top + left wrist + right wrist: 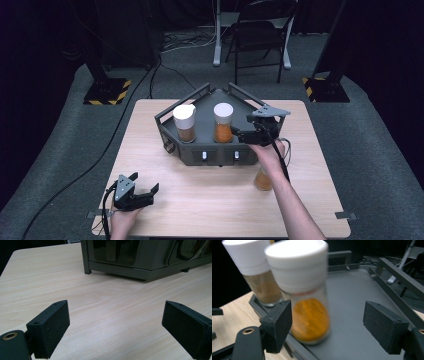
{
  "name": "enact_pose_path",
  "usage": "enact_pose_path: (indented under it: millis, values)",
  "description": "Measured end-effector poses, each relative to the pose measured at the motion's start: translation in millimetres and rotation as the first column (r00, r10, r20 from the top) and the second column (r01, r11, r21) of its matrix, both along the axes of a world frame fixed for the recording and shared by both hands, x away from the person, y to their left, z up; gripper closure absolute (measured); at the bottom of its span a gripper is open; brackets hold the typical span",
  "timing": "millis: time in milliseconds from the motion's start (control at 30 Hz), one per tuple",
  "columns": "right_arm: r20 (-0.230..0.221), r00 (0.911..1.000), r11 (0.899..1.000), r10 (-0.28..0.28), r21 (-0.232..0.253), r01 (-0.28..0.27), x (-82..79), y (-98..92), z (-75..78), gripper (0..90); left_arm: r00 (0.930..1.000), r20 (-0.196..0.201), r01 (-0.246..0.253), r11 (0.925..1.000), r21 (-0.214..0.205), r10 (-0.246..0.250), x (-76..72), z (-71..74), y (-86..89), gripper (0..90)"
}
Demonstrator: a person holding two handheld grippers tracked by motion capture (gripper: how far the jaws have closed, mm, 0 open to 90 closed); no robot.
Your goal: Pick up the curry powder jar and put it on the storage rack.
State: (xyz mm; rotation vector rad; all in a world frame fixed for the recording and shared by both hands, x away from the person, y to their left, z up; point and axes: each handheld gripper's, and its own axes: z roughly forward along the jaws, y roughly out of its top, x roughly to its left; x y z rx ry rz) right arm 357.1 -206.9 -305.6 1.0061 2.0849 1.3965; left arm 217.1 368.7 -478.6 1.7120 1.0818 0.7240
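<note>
On the pale wood surface (150, 145) I hold my left gripper (136, 192) near the front edge, jaws released. At centre sits the grey rack (210, 152) with two spice jars; the orange jar (223, 123) stands there upright. To the right, my right gripper (246, 134) hangs beside it, jaws released, amid grey carpet (60, 130) and dark room.

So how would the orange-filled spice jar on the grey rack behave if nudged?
The orange-filled jar is tall with a big white cap, so probably tippy. Its smooth clear wall may slip. Being round, it would likely roll off the rack if toppled.
</note>
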Motion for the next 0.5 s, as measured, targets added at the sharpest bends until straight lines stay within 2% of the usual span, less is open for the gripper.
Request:
enact_pose_path:
  millis: [267, 500]
  values:
    - [0.008, 0.9984, 0.998, -0.055, -0.007, 0.055, -14.7, -36.5, -7.3, 23.1, 1.0000, 0.001, 0.000, 1.0000, 0.004, 0.000, -0.4, 0.1, -0.6, 7.7]
    - [0.015, 0.9921, 0.992, -0.125, -0.003, 0.125, -32.4, -72.2, -22.4, 23.3, 1.0000, 0.001, -0.002, 1.0000, 0.009, 0.002, -1.3, 0.3, -1.7, 7.7]
